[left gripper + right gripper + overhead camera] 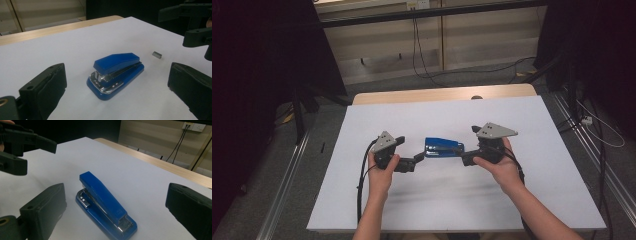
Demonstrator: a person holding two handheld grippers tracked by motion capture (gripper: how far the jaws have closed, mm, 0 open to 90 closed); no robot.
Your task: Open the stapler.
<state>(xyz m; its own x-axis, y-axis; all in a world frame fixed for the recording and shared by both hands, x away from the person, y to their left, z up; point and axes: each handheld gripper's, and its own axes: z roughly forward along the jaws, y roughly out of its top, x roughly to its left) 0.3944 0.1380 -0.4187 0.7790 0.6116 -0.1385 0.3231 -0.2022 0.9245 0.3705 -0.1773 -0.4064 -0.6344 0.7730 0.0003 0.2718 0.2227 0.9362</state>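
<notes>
A blue stapler lies flat on the white sheet near the table's middle, its metal mouth toward my left gripper. My left gripper is just left of it, open, and its padded fingers flank the stapler without touching. My right gripper is just right of it, also open, with its fingers wide on either side of the stapler's hinge end. Each gripper view shows the other gripper farther off: the right gripper and the left gripper. Neither holds anything.
A small grey strip of staples lies on the sheet beyond the stapler. The white sheet covers the table, and a wooden edge shows at the far side. Cables run over the floor behind, with dark curtains on both sides.
</notes>
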